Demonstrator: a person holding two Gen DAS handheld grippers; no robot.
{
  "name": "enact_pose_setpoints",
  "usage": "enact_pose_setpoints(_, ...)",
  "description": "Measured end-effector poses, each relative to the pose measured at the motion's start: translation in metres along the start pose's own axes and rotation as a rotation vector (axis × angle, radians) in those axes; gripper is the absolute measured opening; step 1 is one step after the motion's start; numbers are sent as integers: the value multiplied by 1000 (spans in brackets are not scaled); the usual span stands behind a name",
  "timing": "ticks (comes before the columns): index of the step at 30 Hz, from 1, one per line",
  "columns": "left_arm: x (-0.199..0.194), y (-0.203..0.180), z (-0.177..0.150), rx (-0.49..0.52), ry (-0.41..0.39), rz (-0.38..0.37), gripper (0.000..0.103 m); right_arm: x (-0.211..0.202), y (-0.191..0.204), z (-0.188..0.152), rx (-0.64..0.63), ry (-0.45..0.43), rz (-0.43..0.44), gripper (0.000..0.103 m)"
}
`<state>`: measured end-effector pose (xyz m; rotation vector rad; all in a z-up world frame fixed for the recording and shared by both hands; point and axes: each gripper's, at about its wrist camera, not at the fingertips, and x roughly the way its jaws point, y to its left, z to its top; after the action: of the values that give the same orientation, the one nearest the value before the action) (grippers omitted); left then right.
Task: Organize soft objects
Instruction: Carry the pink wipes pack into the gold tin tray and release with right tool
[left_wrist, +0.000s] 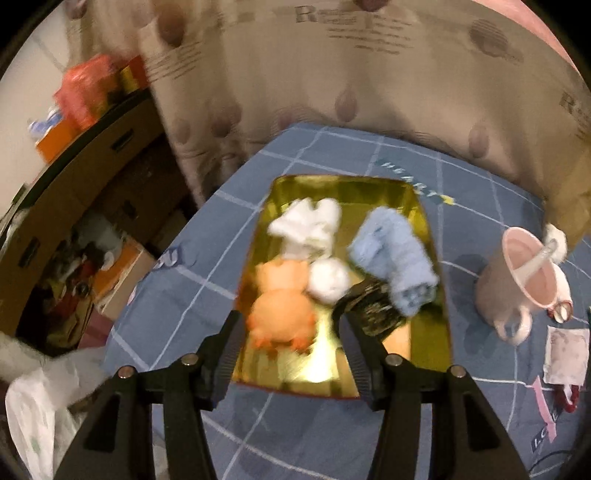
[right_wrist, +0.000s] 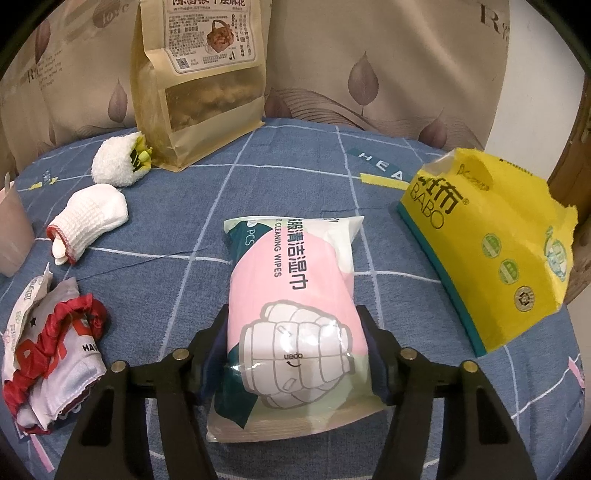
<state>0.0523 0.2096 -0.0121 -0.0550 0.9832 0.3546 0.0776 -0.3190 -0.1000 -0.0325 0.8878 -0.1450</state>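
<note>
In the left wrist view a gold tray (left_wrist: 432, 332) lies on the blue checked cloth. It holds an orange plush toy (left_wrist: 282, 314), a white cloth (left_wrist: 306, 225), a white ball (left_wrist: 328, 278), a rolled light-blue towel (left_wrist: 395, 254) and a dark patterned item (left_wrist: 371, 310). My left gripper (left_wrist: 291, 332) is open, its fingers hovering over the tray around the orange toy. In the right wrist view my right gripper (right_wrist: 293, 332) is shut on a pink pack of wet wipes (right_wrist: 295, 295). A white sock (right_wrist: 92, 218) and a fluffy white roll (right_wrist: 114, 162) lie at the left.
A pink mug with a spoon (left_wrist: 517, 280) stands right of the tray. A yellow tissue pack (right_wrist: 491, 251) lies at the right, a tall kraft snack bag (right_wrist: 199, 85) at the back, red-and-white cloth (right_wrist: 55, 347) at the left. Boxes and clutter (left_wrist: 74, 258) lie beyond the bed's left edge.
</note>
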Motion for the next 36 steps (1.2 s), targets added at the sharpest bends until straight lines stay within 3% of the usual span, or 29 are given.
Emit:
enact_pose_setpoints(10,7,22,-13,-71,4,-19,55,-23,19,17,-13,-31,-35,55)
enact_pose_setpoints(16,10,31,-13,-97,6,-12,55,-51,51,45,-52,-76,14,55)
enact_pose_setpoints(26,6,46,-12,-144,-7,5,55,-96,152,74,-208,-149,203,55)
enact_pose_setpoints(36,2,68,-10,-206,-19,30,55,-133,278,75,-414,-177,376,55)
